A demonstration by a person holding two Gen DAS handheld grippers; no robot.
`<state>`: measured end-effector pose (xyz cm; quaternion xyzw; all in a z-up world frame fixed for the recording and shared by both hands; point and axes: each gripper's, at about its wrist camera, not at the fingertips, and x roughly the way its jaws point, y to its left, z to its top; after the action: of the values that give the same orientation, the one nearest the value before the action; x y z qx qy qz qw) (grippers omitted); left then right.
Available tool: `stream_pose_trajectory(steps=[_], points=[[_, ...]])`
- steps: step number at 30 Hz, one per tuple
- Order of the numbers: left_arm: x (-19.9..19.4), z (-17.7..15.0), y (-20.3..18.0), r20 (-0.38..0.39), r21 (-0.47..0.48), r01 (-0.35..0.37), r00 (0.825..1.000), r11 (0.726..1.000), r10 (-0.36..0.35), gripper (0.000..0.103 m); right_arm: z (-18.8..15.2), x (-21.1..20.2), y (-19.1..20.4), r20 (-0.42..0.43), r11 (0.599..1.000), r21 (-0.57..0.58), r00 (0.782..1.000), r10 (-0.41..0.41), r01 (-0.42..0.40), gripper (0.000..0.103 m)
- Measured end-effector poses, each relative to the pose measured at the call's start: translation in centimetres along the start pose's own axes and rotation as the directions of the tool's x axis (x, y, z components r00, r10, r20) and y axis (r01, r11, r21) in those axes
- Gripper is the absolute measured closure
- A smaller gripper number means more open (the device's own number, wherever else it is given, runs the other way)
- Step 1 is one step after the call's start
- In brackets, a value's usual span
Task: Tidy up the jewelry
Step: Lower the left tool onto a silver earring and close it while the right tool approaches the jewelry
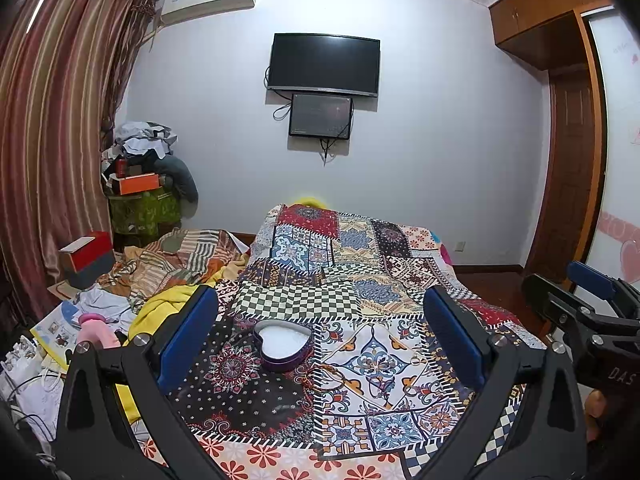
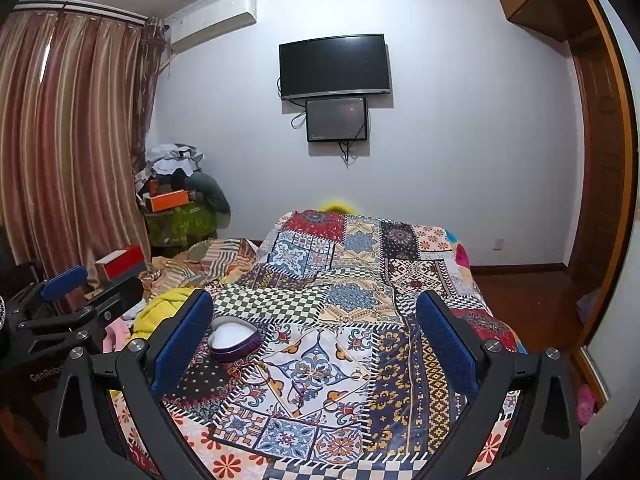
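one heart-shaped box, white-lined, lidless

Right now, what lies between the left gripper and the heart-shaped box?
Only bare patterned bedspread, seen in the left wrist view. The open left gripper frames the heart-shaped box; the jewelry pieces lie right of it.

On the right gripper, at 3 o'clock in the left wrist view, stands "DAS". On the left gripper, at 9 o'clock in the right wrist view, stands "GenRobo", the end hidden.
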<state>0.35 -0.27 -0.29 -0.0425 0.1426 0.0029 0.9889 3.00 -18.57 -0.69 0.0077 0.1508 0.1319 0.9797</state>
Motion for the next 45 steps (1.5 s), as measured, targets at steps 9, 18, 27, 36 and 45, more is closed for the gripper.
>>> stream_pose_trajectory(steps=[9, 18, 27, 36, 45], points=[[2.3, -0.5, 0.2, -0.051, 0.006, -0.009, 0.999, 1.0, 0.01, 0.0, -0.9, 2.3, -1.3, -0.079, 1.0, 0.006, 0.996, -0.029, 0.029, 0.002], [7.8, -3.0, 1.4, -0.226, -0.015, -0.038, 0.974, 0.999, 0.033, 0.0, -3.3, 6.3, -3.9, -0.215, 0.996, -0.005, 0.972, -0.09, 0.091, 0.002], [14.0, -8.4, 1.1, -0.453, -0.01, 0.041, 0.891, 0.999, -0.041, 0.0, -6.2, 9.3, -5.8, -0.352, 0.995, -0.014, 0.931, -0.093, 0.094, 0.005], [17.6, -13.3, -1.8, -0.631, -0.037, 0.17, 0.76, 0.985, -0.155, 0.025, -8.3, 11.0, -6.4, -0.414, 0.997, -0.006, 0.907, -0.076, 0.081, 0.011], [17.5, -15.5, -4.0, -0.69, 0.003, 0.259, 0.7, 0.966, -0.185, 0.058, -9.8, 12.1, -7.4, -0.479, 0.996, 0.083, 0.878, 0.006, 0.038, 0.021]])
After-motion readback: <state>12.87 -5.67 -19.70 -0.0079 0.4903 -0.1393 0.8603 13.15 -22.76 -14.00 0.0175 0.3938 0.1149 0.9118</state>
